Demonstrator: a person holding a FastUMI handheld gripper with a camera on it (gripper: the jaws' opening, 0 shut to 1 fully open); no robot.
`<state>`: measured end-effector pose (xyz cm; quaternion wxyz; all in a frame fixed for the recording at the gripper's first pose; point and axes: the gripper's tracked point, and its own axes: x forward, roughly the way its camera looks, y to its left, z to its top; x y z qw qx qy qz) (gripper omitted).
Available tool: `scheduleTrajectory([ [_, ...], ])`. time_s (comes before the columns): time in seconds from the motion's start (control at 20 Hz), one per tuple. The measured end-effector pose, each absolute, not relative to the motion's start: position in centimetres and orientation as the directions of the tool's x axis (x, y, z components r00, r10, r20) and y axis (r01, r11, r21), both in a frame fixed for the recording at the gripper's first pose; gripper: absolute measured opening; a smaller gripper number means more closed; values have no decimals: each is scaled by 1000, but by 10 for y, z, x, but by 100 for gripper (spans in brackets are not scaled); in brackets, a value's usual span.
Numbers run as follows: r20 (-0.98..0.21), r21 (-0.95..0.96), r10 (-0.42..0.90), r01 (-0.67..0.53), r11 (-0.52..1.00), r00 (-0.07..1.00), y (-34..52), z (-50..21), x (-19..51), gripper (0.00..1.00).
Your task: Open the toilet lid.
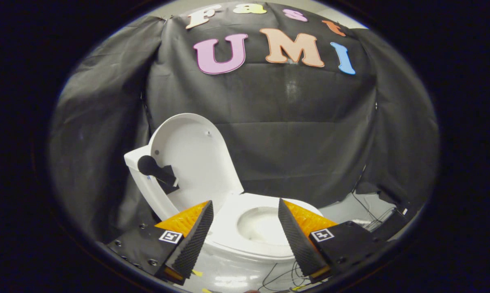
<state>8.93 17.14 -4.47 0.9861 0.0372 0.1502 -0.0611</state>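
1. My gripper (245, 215) sits with its two fingers spread wide apart and nothing between them; the ribbed black pads (196, 240) face each other across a clear gap.
2. The toilet lid (192, 156) stands raised beyond the left finger, leaning back toward the tank (141, 179) and the black cloth wall (294, 134). A black knob on a bracket (155, 169) shows at the lid's left edge, against the tank.
3. Between and just beyond the fingertips I see the white seat (232, 211) lying flat and the open bowl (263, 226) inside it.
4. Judging by how things lie, the lid is already up, so the opening step looks finished.
5. What I would do next is little: keep the fingers apart and back clear of the seat without brushing the lid, since a nudge could tip it forward.
6. Loose cables (375, 221) lie on the floor to the right, well apart from the fingers.
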Motion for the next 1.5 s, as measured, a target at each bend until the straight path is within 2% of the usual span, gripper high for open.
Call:
scheduleTrajectory([
  [0.2, -292, 24, -148, 162, 987, 945, 118, -44, 71, 99],
  [0.5, -289, 19, -127, 139, 990, 949, 75, -70, 47, 99],
  [0.65, -266, -10, -109, 111, 994, 958, 71, -81, 43, 99],
  [0.75, -295, 1, -111, 117, 993, 949, 61, -87, 43, 99],
  [0.95, -175, 41, -114, 123, 992, 978, 59, -47, 52, 98],
  [1.5, -181, 139, -123, 150, 979, 976, 56, -54, 54, 99],
])
